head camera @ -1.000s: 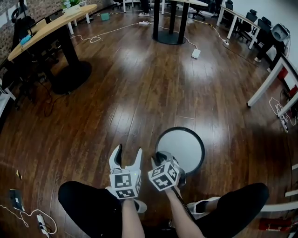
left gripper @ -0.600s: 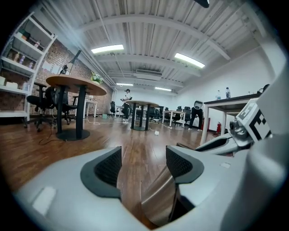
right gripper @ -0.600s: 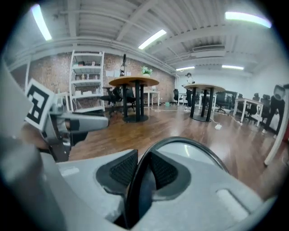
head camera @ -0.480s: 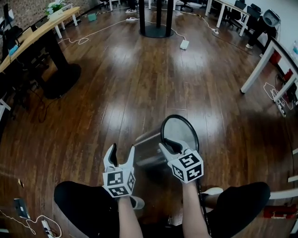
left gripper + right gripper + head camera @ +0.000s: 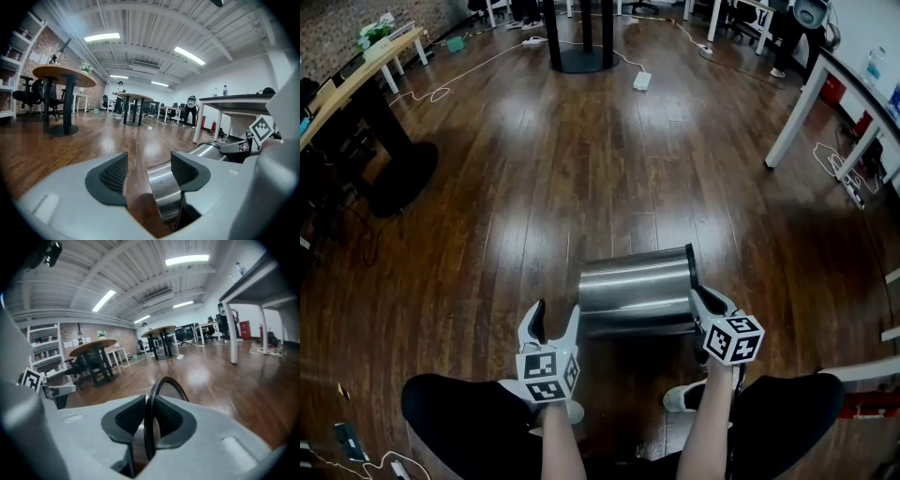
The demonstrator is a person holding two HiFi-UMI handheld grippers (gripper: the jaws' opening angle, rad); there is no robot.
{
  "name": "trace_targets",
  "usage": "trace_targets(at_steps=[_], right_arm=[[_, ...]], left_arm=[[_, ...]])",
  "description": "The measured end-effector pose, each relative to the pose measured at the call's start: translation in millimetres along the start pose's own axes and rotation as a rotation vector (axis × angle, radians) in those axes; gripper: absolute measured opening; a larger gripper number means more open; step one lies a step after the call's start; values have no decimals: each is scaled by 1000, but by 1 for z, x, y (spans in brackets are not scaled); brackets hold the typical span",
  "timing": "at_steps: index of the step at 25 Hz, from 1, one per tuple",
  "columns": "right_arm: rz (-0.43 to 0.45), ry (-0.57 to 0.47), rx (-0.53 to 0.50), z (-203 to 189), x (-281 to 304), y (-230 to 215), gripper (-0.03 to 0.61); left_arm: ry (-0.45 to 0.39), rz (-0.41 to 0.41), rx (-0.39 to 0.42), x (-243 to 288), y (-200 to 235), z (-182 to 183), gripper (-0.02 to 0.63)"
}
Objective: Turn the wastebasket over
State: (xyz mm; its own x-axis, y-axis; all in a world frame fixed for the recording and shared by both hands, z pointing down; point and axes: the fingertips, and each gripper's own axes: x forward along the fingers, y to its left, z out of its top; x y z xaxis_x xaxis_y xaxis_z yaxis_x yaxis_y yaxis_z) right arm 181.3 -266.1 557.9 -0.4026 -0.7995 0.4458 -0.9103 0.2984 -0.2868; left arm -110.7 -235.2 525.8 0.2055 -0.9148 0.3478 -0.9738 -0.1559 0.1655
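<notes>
Your left gripper [image 5: 555, 311] is wide with its jaws closing around the closed bottom end of the steel wastebasket [image 5: 635, 291], which lies on its side just above the floor [image 5: 581, 169] in front of your knees. Let the pads seat on that end before you roll further. At the other end your right gripper [image 5: 701, 298] is clamped tight on the black rim [image 5: 161, 385], so pivot about that grip and swing the mouth down. Ahead the boards lie open, but your shoe [image 5: 682, 398] sits near below and the white table leg [image 5: 792, 103] stands well off to the right.
</notes>
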Motion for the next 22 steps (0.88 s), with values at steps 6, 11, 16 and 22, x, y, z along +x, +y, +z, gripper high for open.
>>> trace_targets(at_steps=[6,11,16,22], right_arm=[[-24,69,187,-71,10,-30,60],[-5,57,211,-68,19,-22,63],[-81,-32,162,-60,12,-28,244],[-96,-22,21,-48,18,-4,245]], left_arm=[[59,-51,23,15,-25,-20,314],[122,-43,-20,30,-17,-50,316],[171,-54,-122,62,-4,-72,321],[247,-159,-231,74,-12,-101,342]])
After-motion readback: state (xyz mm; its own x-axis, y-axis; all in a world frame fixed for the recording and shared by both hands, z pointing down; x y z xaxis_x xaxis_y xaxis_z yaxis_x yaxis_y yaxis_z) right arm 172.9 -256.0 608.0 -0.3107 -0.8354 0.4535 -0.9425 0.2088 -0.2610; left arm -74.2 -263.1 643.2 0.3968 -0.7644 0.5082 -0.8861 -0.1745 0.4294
